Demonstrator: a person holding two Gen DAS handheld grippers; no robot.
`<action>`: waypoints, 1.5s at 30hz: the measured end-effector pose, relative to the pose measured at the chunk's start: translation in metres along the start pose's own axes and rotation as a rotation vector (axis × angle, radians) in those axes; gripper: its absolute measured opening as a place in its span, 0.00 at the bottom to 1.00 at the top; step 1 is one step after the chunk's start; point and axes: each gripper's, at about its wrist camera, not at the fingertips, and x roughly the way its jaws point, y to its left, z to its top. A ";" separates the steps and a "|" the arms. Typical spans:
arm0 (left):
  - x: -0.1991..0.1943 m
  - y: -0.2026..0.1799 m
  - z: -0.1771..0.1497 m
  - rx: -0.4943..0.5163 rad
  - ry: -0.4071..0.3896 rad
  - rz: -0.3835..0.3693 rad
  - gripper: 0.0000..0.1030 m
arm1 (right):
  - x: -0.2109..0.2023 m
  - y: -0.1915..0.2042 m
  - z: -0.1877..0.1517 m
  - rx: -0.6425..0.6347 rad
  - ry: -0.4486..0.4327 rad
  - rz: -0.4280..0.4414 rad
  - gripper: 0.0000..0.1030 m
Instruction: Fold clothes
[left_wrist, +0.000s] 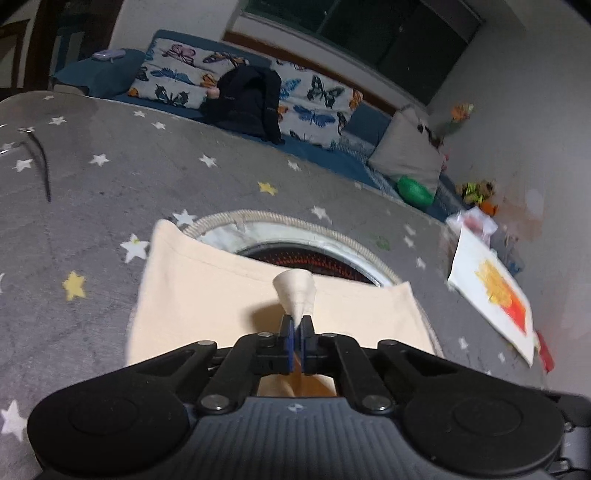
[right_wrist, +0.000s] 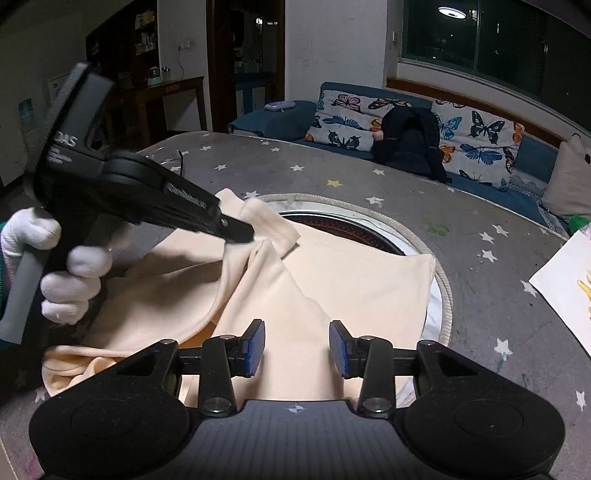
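Note:
A cream garment (left_wrist: 221, 291) lies partly folded on a grey star-patterned cloth (left_wrist: 92, 221), over a round woven-rimmed opening (left_wrist: 295, 221). My left gripper (left_wrist: 296, 330) is shut on a pinched fold of the cream garment (left_wrist: 295, 291) and lifts it. In the right wrist view the left gripper (right_wrist: 243, 230) holds a raised sleeve or corner of the garment (right_wrist: 273, 225) above the rest (right_wrist: 351, 277). My right gripper (right_wrist: 297, 347) is open and empty, its blue pads (right_wrist: 256, 345) just above the garment's near part.
A sofa with butterfly cushions (right_wrist: 347, 122) and a black backpack (right_wrist: 410, 144) stands behind the table. A white sheet with an orange print (left_wrist: 495, 291) lies at the right. A dark cord (left_wrist: 42, 162) lies at the far left. A green ball (left_wrist: 415, 192) sits by a pillow.

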 end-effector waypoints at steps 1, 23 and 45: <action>-0.009 0.001 0.000 -0.002 -0.022 0.000 0.02 | 0.000 0.000 -0.001 0.001 0.002 0.000 0.40; -0.214 0.124 -0.094 -0.234 -0.301 0.362 0.02 | -0.013 0.047 0.007 -0.116 -0.028 0.045 0.42; -0.217 0.167 -0.127 -0.342 -0.226 0.392 0.04 | 0.043 0.069 0.024 -0.207 -0.016 -0.016 0.05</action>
